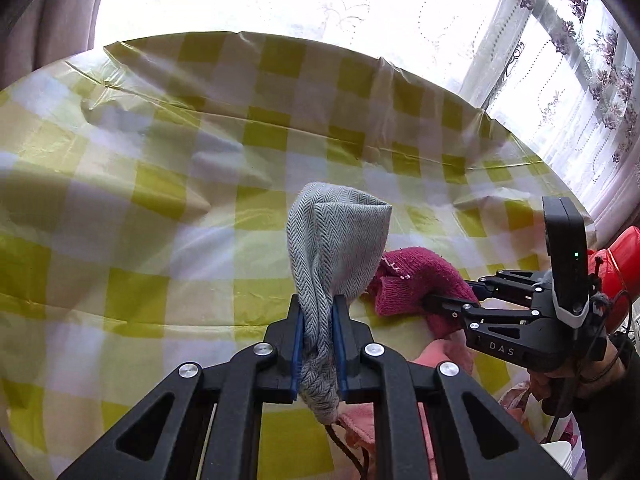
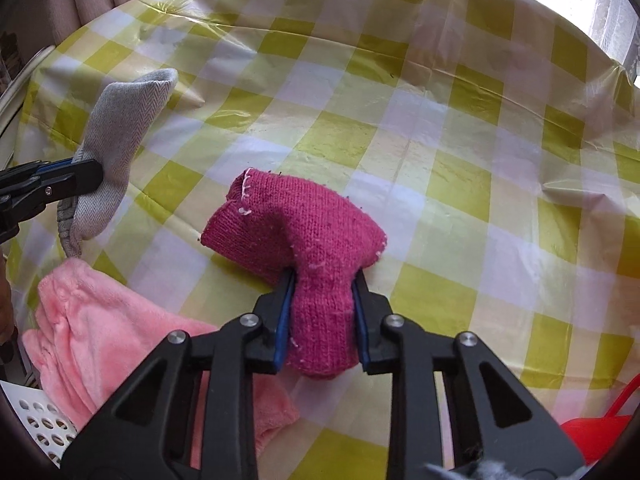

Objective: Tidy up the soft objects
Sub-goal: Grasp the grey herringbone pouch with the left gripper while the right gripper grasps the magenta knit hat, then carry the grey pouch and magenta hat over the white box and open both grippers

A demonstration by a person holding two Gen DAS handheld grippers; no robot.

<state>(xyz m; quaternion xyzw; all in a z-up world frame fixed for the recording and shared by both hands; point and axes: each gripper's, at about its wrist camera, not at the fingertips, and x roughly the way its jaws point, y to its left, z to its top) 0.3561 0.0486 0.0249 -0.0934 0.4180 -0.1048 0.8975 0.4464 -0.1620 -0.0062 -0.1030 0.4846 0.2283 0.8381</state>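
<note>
1. The left gripper [image 1: 318, 332] is seen nearly closed, its blue pads [image 1: 297, 344] pressed on both sides of a grey herringbone-knit cloth [image 1: 336, 248]. The cloth is bunched between the fingers, fanning out past the tips and hanging in a rounded wad behind them.
2. In the right wrist view the same grey cloth [image 2: 116, 140] is seen held clear of the table, pinched at its middle by the left gripper [image 2: 86, 176] at the frame's left edge.
3. The right gripper [image 2: 322, 304] is seen narrowed onto a magenta knitted piece [image 2: 296, 228]. Its blue pads [image 2: 283, 320] are pressed against the narrow waist of the knit; the wide part is spread beyond the fingertips, on or just above the tablecloth, which cannot be told.
4. In the left wrist view the magenta knit [image 1: 416, 284] is seen just right of the left fingers, with the right gripper [image 1: 440, 306] against it.
5. "DAS" is read in white letters on the right gripper's body [image 1: 502, 350]. No other writing is legible.
6. A pink fleece cloth [image 2: 92, 320] is seen left of and below the right fingers, partly over a white perforated basket [image 2: 40, 416].
7. A yellow-and-white checked plastic tablecloth [image 2: 460, 152] is seen beneath everything.
8. A red plastic item [image 2: 600, 428] is seen at lower right of the right fingers; its type cannot be told.
</note>
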